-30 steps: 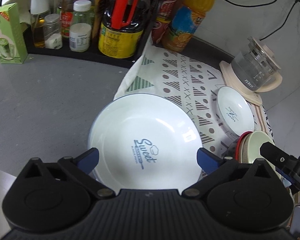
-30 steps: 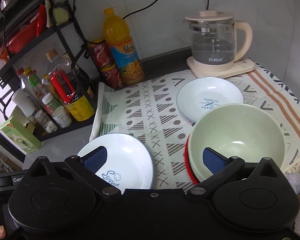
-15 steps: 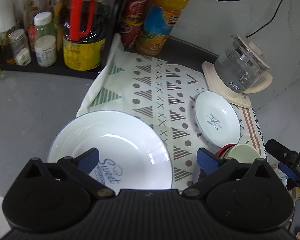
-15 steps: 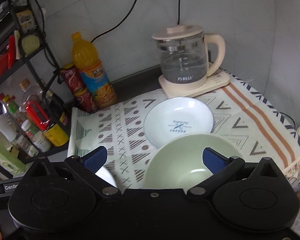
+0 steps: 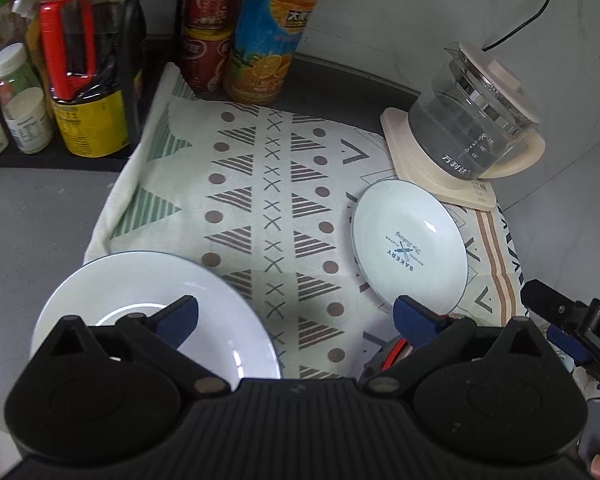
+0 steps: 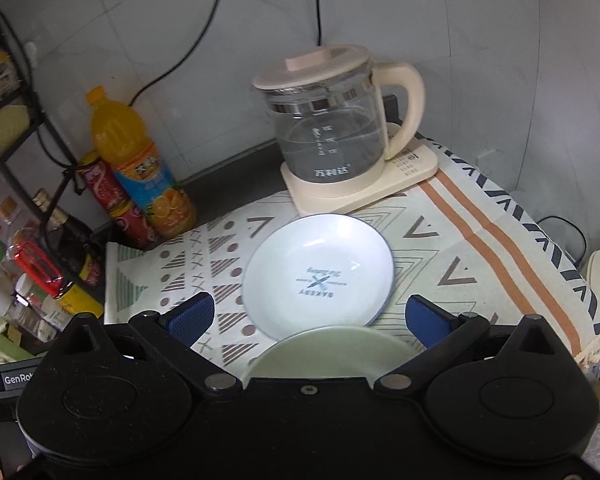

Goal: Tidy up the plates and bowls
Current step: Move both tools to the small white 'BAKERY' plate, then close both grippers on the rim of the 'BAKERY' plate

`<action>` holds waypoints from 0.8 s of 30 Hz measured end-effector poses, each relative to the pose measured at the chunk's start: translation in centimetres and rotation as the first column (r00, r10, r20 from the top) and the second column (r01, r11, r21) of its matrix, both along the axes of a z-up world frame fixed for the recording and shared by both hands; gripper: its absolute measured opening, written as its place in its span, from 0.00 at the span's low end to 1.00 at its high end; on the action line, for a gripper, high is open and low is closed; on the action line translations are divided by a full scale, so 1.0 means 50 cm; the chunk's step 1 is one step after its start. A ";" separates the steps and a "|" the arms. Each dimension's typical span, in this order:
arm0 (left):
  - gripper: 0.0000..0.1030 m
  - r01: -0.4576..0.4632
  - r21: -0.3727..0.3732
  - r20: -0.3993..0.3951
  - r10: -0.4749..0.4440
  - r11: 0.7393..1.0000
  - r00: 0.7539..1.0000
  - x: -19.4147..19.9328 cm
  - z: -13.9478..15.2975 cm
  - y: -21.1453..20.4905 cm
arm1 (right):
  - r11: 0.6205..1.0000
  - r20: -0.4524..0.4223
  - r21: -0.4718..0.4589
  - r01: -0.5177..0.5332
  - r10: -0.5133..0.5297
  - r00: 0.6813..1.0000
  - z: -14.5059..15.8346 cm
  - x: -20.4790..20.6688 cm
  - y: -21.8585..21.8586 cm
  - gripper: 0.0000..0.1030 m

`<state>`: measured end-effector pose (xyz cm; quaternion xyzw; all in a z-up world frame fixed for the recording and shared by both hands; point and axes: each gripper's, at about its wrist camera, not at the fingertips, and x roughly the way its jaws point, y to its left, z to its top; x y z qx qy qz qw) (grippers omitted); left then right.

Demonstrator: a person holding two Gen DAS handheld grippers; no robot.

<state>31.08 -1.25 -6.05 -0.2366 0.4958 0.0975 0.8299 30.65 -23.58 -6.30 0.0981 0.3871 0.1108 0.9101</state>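
Left wrist view: left tongs [image 5: 294,314] spread apart, nothing between the blue pads. The large white plate [image 5: 140,296] lies at lower left, half on the grey tabletop [image 5: 36,216] and half on the patterned cloth [image 5: 268,200]; its near portion and its printed lettering are hidden under the tongs body. The small white plate [image 5: 410,250] marked BAKERY sits on the cloth just in front of the glass kettle [image 5: 474,118]. Only a red sliver of the bowl stack [image 5: 394,356] shows beside the right pad. The right tongs [image 5: 556,316] enter at the right edge, cut off, so their spread cannot be read here. Compared with half a second ago, the large plate has slid further left and down in frame and the small plate sits closer to centre. Right wrist view: right tongs [image 6: 310,318] apart and empty. The small white plate [image 6: 318,276] lies between the pads' line of sight; the pale green bowl [image 6: 332,346] is mostly hidden beneath the tongs, showing less than before. The kettle [image 6: 332,132] looms larger; the orange bottle [image 6: 140,168] is slightly blurred.
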 end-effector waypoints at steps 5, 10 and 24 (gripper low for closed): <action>0.99 0.015 -0.032 -0.009 -0.015 0.999 1.000 0.043 -0.019 -0.015 | 1.000 -0.045 0.009 0.025 -0.024 0.999 -0.019 0.043 -0.029 0.99; 0.97 0.018 -0.036 -0.029 -0.019 0.999 0.999 0.087 -0.043 -0.028 | 0.998 -0.092 0.051 0.025 -0.021 0.996 -0.038 0.084 -0.057 0.87; 0.58 0.017 -0.123 -0.114 -0.031 0.992 0.993 0.183 -0.150 -0.042 | 0.997 -0.275 0.080 0.021 0.002 0.962 -0.131 0.206 -0.096 0.57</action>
